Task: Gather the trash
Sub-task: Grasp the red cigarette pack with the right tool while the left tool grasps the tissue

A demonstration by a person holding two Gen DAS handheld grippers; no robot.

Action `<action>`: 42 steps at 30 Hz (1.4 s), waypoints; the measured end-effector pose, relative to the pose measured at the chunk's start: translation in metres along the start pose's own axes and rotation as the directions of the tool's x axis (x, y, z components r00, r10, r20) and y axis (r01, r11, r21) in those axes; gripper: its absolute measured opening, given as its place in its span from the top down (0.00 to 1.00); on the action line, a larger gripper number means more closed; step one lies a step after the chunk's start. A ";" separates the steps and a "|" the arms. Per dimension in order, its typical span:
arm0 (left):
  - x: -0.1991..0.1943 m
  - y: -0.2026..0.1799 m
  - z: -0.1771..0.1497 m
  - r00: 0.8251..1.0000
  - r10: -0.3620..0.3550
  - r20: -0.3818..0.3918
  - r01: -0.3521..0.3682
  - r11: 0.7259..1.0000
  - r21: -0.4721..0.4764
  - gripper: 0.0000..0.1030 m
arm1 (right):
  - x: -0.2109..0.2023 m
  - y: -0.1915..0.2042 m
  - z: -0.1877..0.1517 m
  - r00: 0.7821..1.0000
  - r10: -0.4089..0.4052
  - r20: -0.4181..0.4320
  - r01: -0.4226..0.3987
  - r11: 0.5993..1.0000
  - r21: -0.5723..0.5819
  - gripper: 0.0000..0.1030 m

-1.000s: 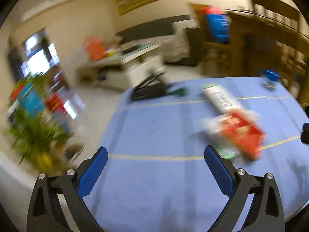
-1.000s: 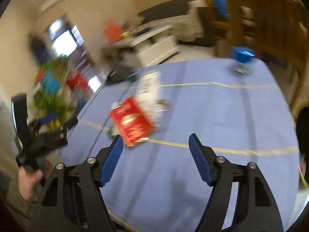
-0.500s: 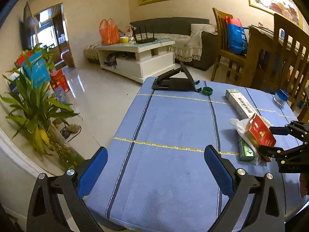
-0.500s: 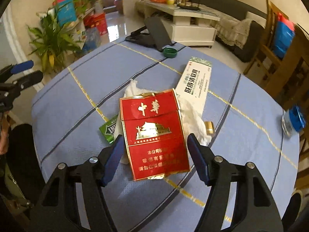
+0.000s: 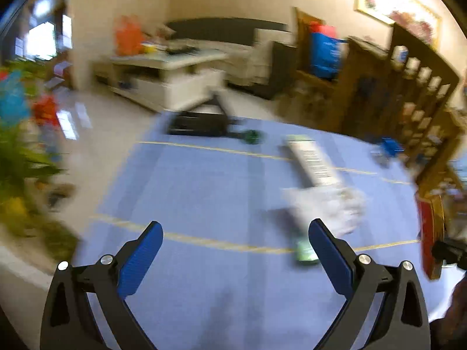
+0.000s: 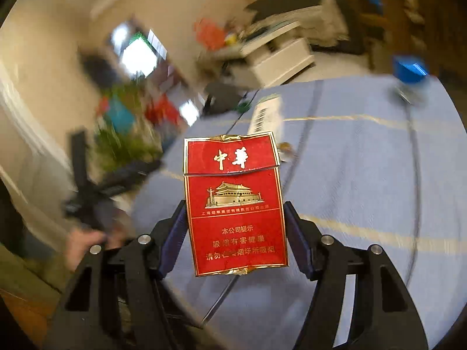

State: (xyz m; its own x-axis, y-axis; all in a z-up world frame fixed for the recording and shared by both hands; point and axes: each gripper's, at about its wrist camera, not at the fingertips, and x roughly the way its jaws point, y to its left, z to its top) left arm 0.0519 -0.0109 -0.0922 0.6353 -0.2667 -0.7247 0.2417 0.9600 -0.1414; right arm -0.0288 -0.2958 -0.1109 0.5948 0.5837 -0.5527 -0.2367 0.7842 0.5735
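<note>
Half a second ago the red cigarette pack (image 6: 235, 204) lay flat on the crumpled white tissue (image 5: 327, 204); now we hold it upright, lifted off the blue tablecloth (image 6: 364, 175), with the right gripper (image 6: 235, 233) closing its 2 blue pads onto the pack's sides. In our left view the pack appears edge-on at the far right. The tissue, the small green packet (image 5: 305, 252) and the long white box (image 5: 313, 160) remain on the cloth. Our left gripper (image 5: 233, 259) hangs spread wide and empty above the cloth, and both views have blurred again.
</note>
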 end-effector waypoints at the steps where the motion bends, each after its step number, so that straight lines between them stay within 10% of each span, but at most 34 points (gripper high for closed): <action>1: 0.011 -0.009 0.004 0.999 -0.047 -0.024 0.047 0.999 0.006 0.06 | -0.016 -0.012 -0.007 0.999 0.011 0.042 -0.013 0.998 0.054 0.39; 4: 0.054 -0.034 0.015 0.977 -0.180 -0.118 0.182 0.983 0.007 0.06 | -0.042 -0.029 -0.016 0.995 0.009 0.100 -0.020 0.993 0.115 0.38; 16: 0.084 -0.041 0.019 0.976 -0.142 -0.163 0.160 0.982 0.102 0.20 | -0.049 -0.030 -0.019 0.994 0.008 0.105 -0.018 0.995 0.098 0.38; 18: 0.086 -0.041 0.018 0.980 -0.118 -0.159 0.135 0.985 0.104 0.69 | -0.048 -0.024 -0.022 0.995 -0.003 0.099 -0.005 0.996 0.086 0.38; 21: 0.079 -0.041 0.019 0.992 -0.063 -0.112 0.076 0.991 0.110 0.98 | -0.050 -0.024 -0.023 0.995 -0.023 0.099 0.014 0.996 0.085 0.38; 28: 0.015 -0.044 0.024 0.993 -0.068 0.095 0.059 0.994 0.086 0.97 | -0.050 -0.021 -0.023 0.995 -0.031 0.098 0.023 0.996 0.083 0.38; 36: 0.012 -0.076 0.023 0.996 0.005 0.087 -0.018 0.990 0.141 0.97 | -0.051 -0.029 -0.025 0.994 -0.077 0.084 0.067 0.992 0.108 0.38; 42: 0.010 -0.109 0.021 0.993 0.046 0.107 -0.068 0.976 0.205 0.97 | -0.086 -0.060 -0.019 0.951 -0.289 0.111 0.264 0.944 0.197 0.38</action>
State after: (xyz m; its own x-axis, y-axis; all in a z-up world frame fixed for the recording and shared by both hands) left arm 0.0469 -0.1196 -0.0699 0.7206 -0.2296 -0.6542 0.3436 0.9378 0.0493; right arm -0.0804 -0.3895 -0.1091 0.7194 0.3049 -0.6241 0.0852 0.8530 0.5149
